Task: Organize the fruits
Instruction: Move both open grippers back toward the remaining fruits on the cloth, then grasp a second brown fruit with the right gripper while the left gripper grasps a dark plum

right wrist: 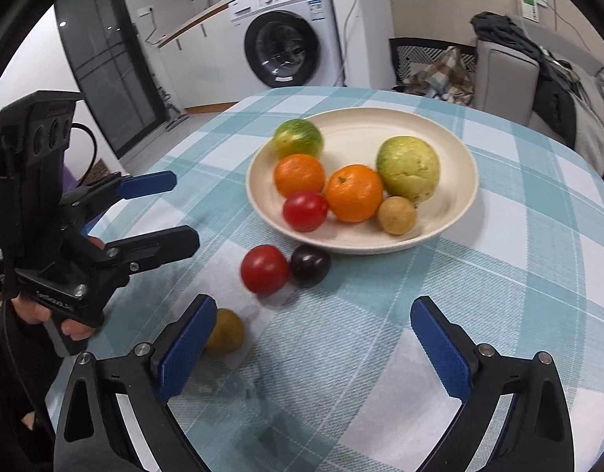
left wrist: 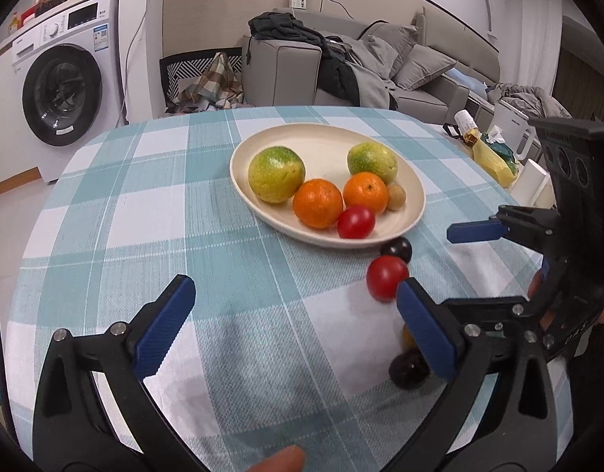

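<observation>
**Fruit: six in the bowl, the rest loose on the cloth**

Fruit lies nearest by the left gripper and right gripper, both spread wide, holding nothing. The right view shows a whole yellow fruit; the left half-hides it. Beyond lie a red tomato and dark plum, then the bowl. The washing machine's labels are unreadable.

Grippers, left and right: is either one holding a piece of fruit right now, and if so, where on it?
Nothing is held. The left gripper and right gripper both stand open over the tablecloth, with no fruit between their fingers.
</observation>
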`<state>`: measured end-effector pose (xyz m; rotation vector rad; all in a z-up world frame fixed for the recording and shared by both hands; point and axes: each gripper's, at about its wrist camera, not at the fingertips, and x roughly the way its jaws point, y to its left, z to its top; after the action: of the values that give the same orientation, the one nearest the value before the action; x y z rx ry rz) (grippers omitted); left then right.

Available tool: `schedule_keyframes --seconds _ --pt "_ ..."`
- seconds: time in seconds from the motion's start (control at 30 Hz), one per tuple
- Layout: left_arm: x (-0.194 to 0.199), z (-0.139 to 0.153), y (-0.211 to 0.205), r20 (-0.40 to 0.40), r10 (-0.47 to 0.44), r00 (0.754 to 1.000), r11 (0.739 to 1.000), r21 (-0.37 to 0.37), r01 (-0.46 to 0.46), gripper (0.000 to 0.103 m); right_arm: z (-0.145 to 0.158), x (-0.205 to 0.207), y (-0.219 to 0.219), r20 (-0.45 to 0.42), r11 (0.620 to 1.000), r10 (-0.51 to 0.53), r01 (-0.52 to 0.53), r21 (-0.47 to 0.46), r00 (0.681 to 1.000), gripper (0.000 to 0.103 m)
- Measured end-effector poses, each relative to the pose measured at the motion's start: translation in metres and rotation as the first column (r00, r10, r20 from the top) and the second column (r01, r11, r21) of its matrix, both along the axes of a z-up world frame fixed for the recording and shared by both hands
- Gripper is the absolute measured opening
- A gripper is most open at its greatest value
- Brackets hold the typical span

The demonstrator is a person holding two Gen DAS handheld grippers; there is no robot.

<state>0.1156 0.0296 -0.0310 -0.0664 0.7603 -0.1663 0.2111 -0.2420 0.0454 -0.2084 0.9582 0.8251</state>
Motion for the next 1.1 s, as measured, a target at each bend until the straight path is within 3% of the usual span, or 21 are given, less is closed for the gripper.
schedule_keyframes --seconds 0.27,0.6,1.1 --pt "-0.014 -0.001 0.0 -0.007 -0.018 1.0 1.0 0.007 0.019 0.102 -0.004 -0.012 0.01 -0.031 0.996 0.092 -0.092 0.002 0.995 0.081" --pt "-0.011 -0.004 -0.001 -0.033 -0.036 0.999 0.999 0.002 0.036 0.102 -0.005 -0.02 0.017 -0.033 0.989 0.15 -0.15 0.003 0.988 0.069" --pt "-0.01 -0.007 -0.005 -0.042 -0.051 0.998 0.999 0.005 0.052 0.102 -0.004 -0.03 0.02 -0.06 0.97 0.241 -0.238 0.059 0.969 0.031"
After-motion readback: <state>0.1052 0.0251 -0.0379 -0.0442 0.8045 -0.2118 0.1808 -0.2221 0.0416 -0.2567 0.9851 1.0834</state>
